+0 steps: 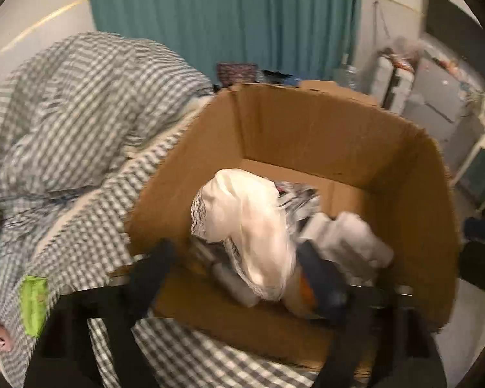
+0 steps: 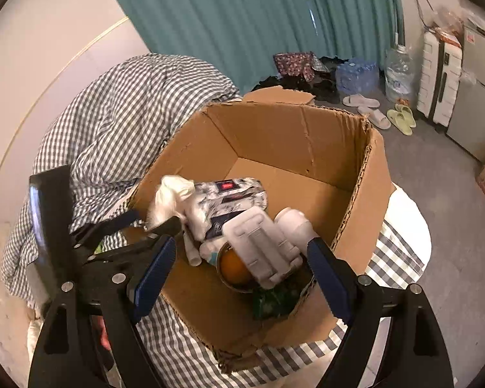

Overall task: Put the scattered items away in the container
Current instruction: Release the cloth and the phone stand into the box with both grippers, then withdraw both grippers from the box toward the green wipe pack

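Observation:
An open cardboard box (image 1: 307, 129) stands on the checked bedding. My left gripper (image 1: 236, 274) hangs over its near wall with its fingers wide apart, open. A crumpled white cloth (image 1: 252, 226) hangs loose between them, above the box's contents; the view is blurred. From the right wrist, the left gripper (image 2: 156, 219) shows at the box's left wall with the white cloth (image 2: 173, 194) at its tips. My right gripper (image 2: 242, 276) is open over the box (image 2: 274, 135). Its blue pads stand either side of a white plastic piece (image 2: 262, 245) without pressing it. A green packet (image 1: 32, 304) lies on the bedding outside the box.
In the box lie a marbled tissue pack (image 2: 232, 194), an orange in a bowl (image 2: 232, 268) and a dark green packet (image 2: 274, 300). A bunched checked duvet (image 2: 129, 113) rises to the left. Slippers (image 2: 371, 110), water bottles (image 2: 355, 77) and a white suitcase (image 2: 439, 77) are on the floor beyond.

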`<state>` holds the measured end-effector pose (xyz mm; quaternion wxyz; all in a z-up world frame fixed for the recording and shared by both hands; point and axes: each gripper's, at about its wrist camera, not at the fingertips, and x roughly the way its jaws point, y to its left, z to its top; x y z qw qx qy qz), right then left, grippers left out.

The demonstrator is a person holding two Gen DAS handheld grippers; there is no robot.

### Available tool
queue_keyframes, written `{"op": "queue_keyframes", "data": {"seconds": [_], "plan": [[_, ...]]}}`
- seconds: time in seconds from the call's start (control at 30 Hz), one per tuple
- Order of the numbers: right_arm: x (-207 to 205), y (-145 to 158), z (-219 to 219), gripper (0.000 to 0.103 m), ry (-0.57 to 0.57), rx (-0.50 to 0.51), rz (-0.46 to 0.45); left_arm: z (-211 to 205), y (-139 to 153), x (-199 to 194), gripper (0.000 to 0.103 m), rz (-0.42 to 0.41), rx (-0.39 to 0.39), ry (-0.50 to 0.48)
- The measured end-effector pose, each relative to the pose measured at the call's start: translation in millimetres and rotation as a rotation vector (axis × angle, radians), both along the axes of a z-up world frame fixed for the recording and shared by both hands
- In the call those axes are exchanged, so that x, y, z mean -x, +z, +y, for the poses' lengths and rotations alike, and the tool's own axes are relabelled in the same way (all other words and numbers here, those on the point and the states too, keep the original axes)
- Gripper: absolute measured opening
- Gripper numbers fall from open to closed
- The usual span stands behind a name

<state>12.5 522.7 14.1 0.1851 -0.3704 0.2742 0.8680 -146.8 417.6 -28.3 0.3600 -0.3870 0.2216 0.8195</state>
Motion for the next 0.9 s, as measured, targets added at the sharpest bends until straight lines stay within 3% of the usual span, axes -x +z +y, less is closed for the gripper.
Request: {"op": "queue_keyframes", "data": {"seconds": [0.2, 0.43, 0.67, 0.8, 0.9], "plan": [[8, 7, -31, 0.083, 0.071, -0.006, 0.017, -76, 15, 19, 0.092, 0.015, -0.006, 0.172], [56, 18, -122, 0.083, 0.283, -0.035, 0.025, -241, 14, 68, 0.099, 0.040, -0.005, 0.424], [153, 9, -237, 0.083, 0.514, -0.002, -0.047, -368, -31, 123, 0.099, 0.005, 0.094, 0.616], [210, -11, -284, 0.083, 0.589, 0.094, -0.094, -403, -62, 142, 0.099, -0.056, 0.020, 0.677], [251, -29, -309, 0.083, 0.594, 0.102, -0.146, -406, -82, 151, 0.099, -0.072, -0.031, 0.638]]}}
